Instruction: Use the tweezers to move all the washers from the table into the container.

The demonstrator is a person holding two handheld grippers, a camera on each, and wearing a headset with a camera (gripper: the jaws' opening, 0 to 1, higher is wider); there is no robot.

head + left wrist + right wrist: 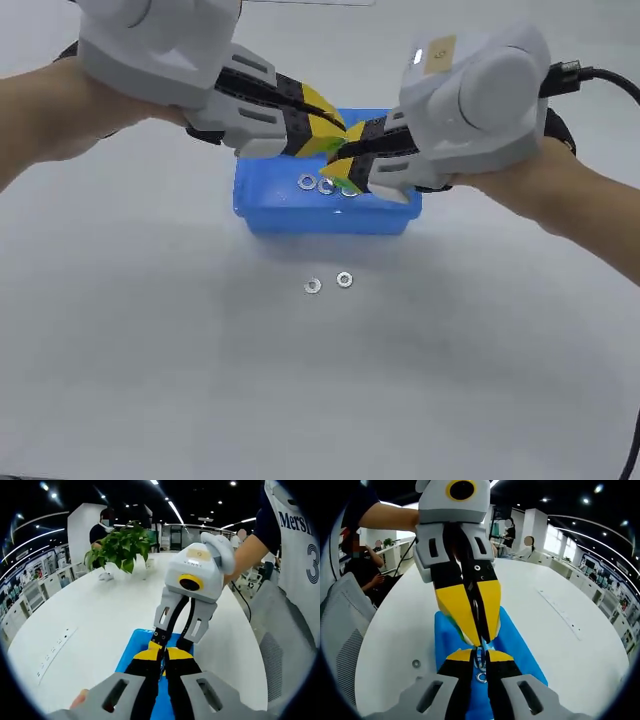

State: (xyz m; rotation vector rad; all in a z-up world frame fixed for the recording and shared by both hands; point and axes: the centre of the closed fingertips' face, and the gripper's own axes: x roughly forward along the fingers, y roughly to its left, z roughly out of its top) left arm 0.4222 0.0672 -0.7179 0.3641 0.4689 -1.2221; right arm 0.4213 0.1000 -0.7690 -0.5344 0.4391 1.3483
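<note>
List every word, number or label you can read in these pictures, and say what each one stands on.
"Mers", cut off by the picture's edge: on a person's shirt, left gripper view.
"3", partly cut off: on the same shirt.
Too small to read: the small print on the body of the right hand-held gripper.
Too blurred to read: the mark on the yellow sticker on that gripper's housing, head view.

Blue container (300,218); silver washers (313,286) at its 6 o'clock, on plain white table (150,380). Pale grey housings, black arms and yellow jaw tips on left gripper (335,135) and right gripper (342,160).
</note>
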